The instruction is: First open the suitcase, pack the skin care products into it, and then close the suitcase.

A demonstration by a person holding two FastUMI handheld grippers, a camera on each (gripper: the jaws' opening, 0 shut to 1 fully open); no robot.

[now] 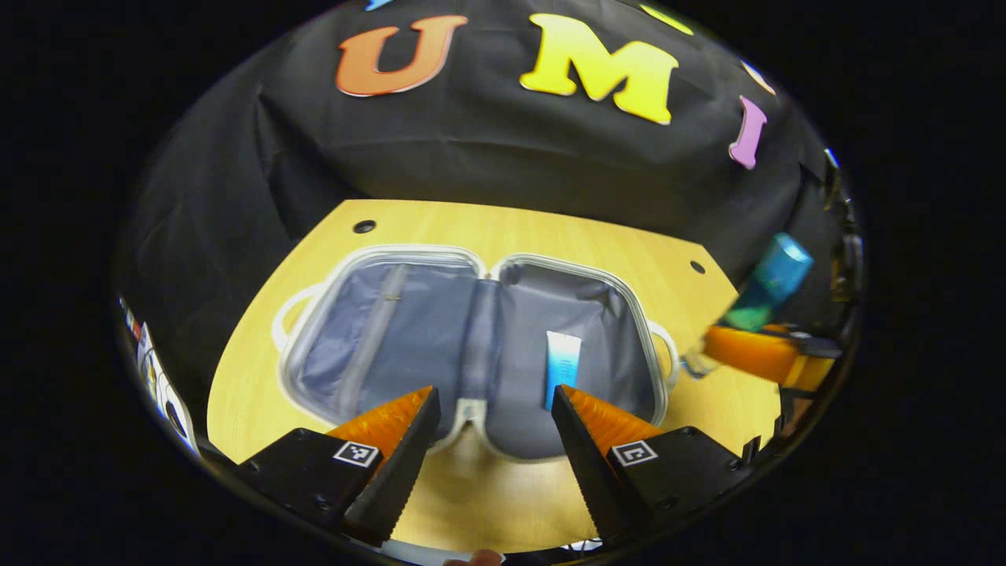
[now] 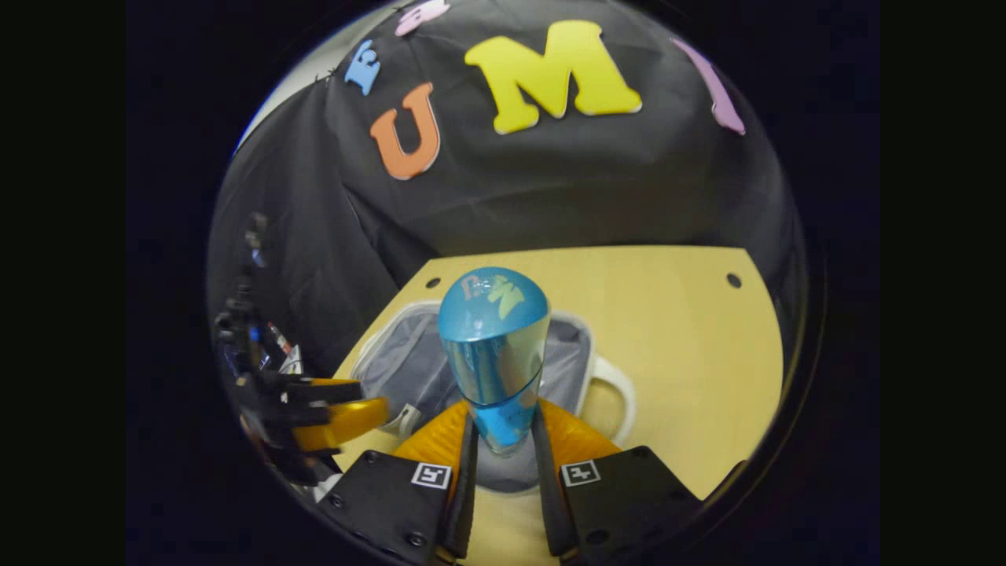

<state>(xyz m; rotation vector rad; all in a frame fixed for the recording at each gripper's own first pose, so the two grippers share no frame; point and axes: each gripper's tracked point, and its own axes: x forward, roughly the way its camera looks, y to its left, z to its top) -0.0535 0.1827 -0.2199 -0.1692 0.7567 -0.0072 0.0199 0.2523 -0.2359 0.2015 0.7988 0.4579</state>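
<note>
Right gripper clamped a blue bottle; left gripper stood apart, holding nothing.

The suitcase lay open on the wooden table, a small tube in its half at 3 o'clock; the bottle was seemingly above the case's edge.

No words, brands or numbers can be read on any object. The tube in the suitcase shows no legible print. The bottle carries only a blurred mirror image on its shiny cap. Each gripper finger bears a small square black-and-white coded marker, which holds a pattern, not text.
</note>
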